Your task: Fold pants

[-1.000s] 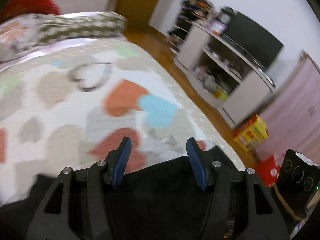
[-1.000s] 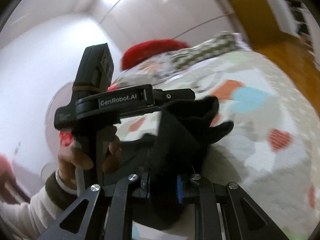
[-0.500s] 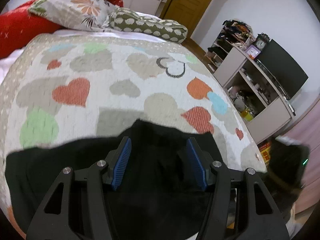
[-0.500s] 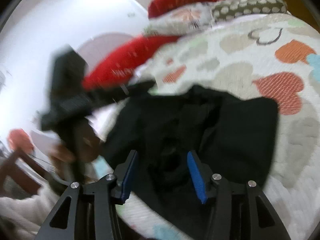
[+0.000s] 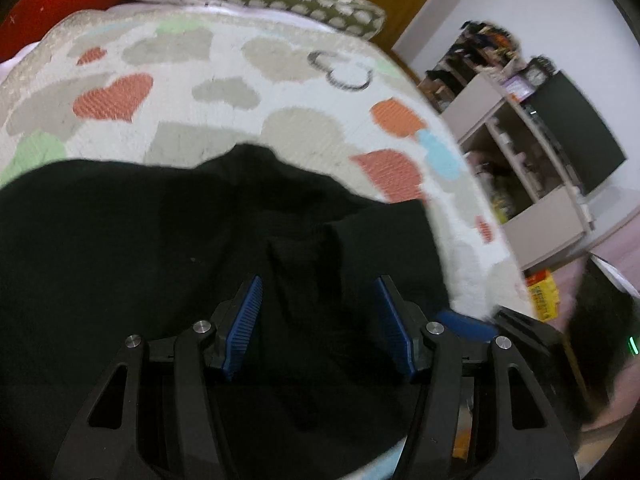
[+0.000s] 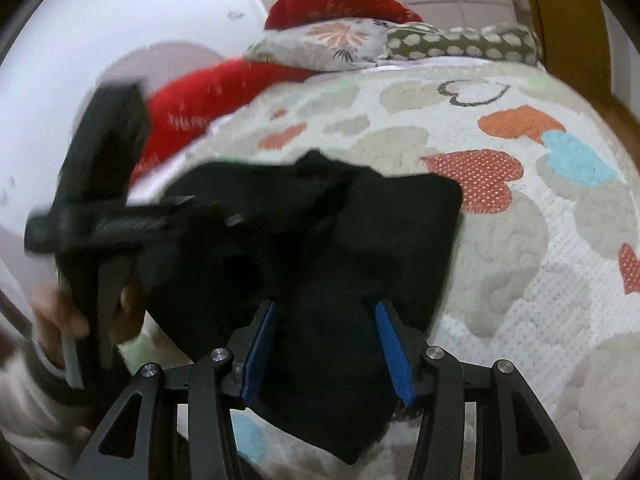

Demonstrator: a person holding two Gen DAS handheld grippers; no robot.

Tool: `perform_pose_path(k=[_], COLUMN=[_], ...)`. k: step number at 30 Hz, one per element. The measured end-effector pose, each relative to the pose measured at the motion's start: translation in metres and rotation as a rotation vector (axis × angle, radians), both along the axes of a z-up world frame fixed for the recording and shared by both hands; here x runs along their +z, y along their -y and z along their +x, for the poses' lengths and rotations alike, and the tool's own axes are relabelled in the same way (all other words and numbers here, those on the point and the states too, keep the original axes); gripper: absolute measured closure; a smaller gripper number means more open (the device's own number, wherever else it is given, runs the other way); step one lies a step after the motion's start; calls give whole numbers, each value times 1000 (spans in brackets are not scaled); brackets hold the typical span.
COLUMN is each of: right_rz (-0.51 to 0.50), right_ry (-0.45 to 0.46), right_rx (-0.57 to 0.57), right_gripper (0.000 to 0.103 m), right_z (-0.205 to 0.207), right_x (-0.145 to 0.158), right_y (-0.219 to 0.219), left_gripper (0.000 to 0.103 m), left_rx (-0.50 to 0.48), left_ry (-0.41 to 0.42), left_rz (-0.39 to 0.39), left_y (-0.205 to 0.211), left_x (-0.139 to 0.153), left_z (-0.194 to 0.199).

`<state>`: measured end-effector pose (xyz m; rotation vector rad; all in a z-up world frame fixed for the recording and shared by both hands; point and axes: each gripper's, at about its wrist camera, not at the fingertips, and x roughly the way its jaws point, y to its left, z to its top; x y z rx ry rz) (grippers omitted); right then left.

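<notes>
both tools, left [image 5: 318, 322] and right [image 6: 326, 346], hang spread over black pants [image 6: 340, 248] on the quilt [image 6: 520, 280].

Bed covered by white quilt [image 5: 224, 60] with heart patches in orange, beige, green, light blue; black pants [image 5: 168, 248] lie bunched on its near part, fabric creased, one squared corner toward orange heart; at far end floral pillow [image 6: 332, 40], olive dotted pillow [image 6: 460, 44], red cushion [image 6: 208, 96] at far left edge
</notes>
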<state>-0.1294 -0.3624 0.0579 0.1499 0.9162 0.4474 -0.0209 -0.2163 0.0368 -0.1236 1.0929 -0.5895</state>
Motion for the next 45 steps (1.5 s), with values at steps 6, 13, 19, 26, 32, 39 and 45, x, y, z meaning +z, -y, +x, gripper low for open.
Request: perform_pose_path(k=[6,13,19,26,32,39,45], right_rz=[-39,111,175,186,56,-237,-172], right_ry=[20,10,-77,6,35,-10,-14], right_rx=[81,170,263,140,-93,-173,-208], right_gripper=[53,53,53,53,53,53,53], right_z=[-26,-19,-18,-23,23,71,60], right_x=[14,11,-9,23,24,-8,0], right_y=[-1,-15,-26,13,29,14,33], left_gripper=[46,46,46,46,46,46,46], left_rx=[2,47,93,103,52,102,112], left_ry=[30,52,37,96,139,123,128], left_rz=[30,44,4,-30,9,114,116], left_y=[2,-12,-25,-33,-11,-12,-14], left_x=[-2,-2,4,31,33,-7,-5], left_z=[-1,-9,-8,-28,-47,-40,-43])
